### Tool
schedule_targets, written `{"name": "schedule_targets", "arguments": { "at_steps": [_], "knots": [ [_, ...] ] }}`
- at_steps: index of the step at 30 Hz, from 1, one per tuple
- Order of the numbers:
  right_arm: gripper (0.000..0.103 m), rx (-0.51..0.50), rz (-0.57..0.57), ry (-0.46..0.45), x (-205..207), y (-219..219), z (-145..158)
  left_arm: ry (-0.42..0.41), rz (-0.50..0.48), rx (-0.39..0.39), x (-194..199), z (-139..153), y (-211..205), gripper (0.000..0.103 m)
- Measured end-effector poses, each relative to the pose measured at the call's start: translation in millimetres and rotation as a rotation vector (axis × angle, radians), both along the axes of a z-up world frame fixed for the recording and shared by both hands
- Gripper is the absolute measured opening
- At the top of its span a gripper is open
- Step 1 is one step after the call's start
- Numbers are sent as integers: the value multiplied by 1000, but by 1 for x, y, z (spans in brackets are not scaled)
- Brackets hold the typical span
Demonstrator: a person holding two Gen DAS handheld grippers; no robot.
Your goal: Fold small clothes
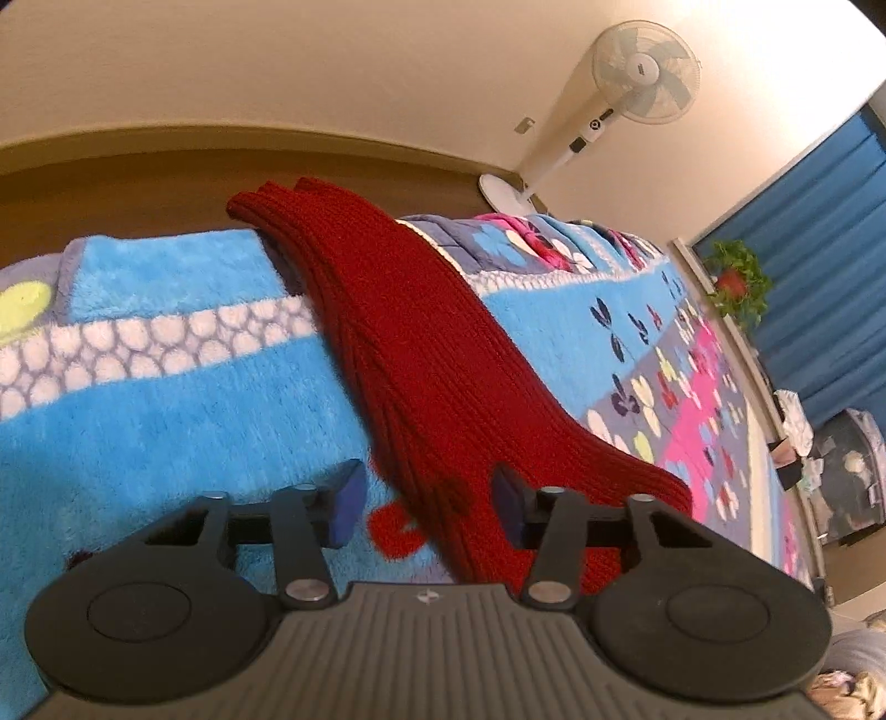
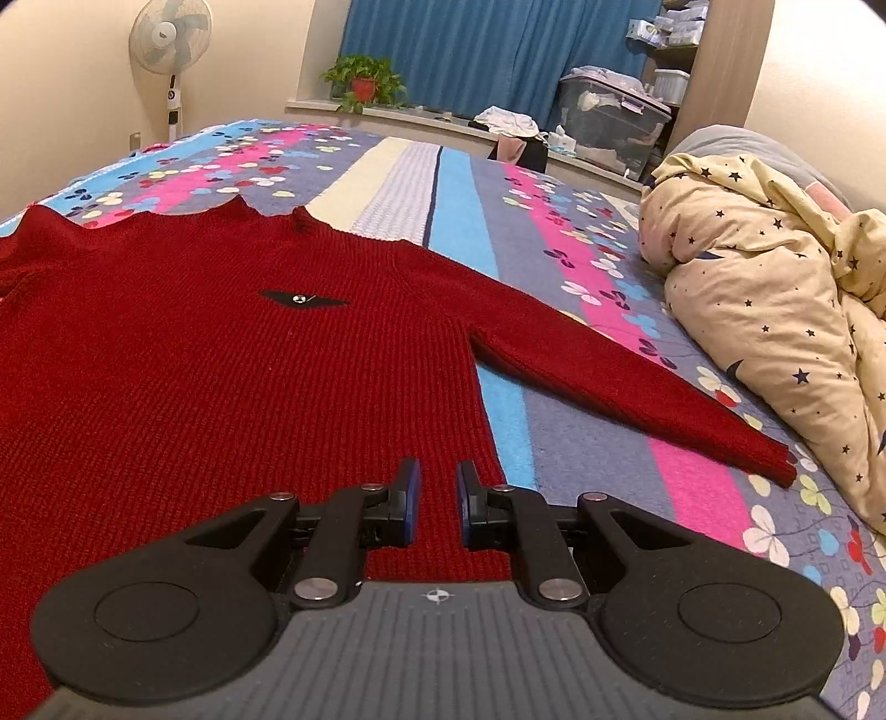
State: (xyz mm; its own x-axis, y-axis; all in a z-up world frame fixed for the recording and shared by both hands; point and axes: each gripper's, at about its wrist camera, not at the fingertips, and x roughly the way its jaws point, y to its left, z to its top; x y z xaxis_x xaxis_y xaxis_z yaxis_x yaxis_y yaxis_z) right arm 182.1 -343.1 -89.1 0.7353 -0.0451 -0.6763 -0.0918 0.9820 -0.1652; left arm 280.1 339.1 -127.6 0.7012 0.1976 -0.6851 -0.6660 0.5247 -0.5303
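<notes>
A dark red knit sweater (image 2: 221,354) lies flat on the patterned bedspread (image 2: 609,454), front up, with a small black emblem (image 2: 302,299) on the chest. Its right sleeve (image 2: 637,382) stretches out toward the bed's right side. My right gripper (image 2: 437,498) hovers over the sweater's lower right body, jaws a little apart with nothing between them. In the left wrist view the sweater's left sleeve (image 1: 410,343) runs away over the blue fleece blanket (image 1: 166,399). My left gripper (image 1: 426,498) is open, its jaws on either side of the sleeve's near part.
A crumpled cream star-print duvet (image 2: 775,310) lies on the bed at the right. A standing fan (image 2: 169,50) is by the far wall. A potted plant (image 2: 362,83), storage boxes (image 2: 614,116) and blue curtains (image 2: 487,50) sit beyond the bed's far end.
</notes>
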Motion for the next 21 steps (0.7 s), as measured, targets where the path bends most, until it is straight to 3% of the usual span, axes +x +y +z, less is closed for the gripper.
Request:
{"name": "schedule_targets", "arguments": {
  "at_steps": [1,4,8,10,13,15,19,21],
  "knots": [
    [14,0,1,2,2,-1,0,4,-11,12,2,0,-1,13],
    [14,-2,1,6,4,0,-1,-12,-6,93,4,19,-11,11],
    [14,-7,11,7,5,3,-3,-139,7,166,-12,65,-40,10],
    [14,-6,11,10,7,4,-5,-101,38,146,-13,60,-43,11],
    [14,-6,11,19,8,6,-7,37,90,-2,-8,24,-25,18],
    [14,-3,17,21,9,5,-7,46,124,-66,-11,10,-13,19],
    [14,2,2,31,11,2,-8,23,143,-60,-14,11,-7,14],
    [14,3,-3,35,12,1,-9,15,118,44,-10,26,-21,11]
  ]
}}
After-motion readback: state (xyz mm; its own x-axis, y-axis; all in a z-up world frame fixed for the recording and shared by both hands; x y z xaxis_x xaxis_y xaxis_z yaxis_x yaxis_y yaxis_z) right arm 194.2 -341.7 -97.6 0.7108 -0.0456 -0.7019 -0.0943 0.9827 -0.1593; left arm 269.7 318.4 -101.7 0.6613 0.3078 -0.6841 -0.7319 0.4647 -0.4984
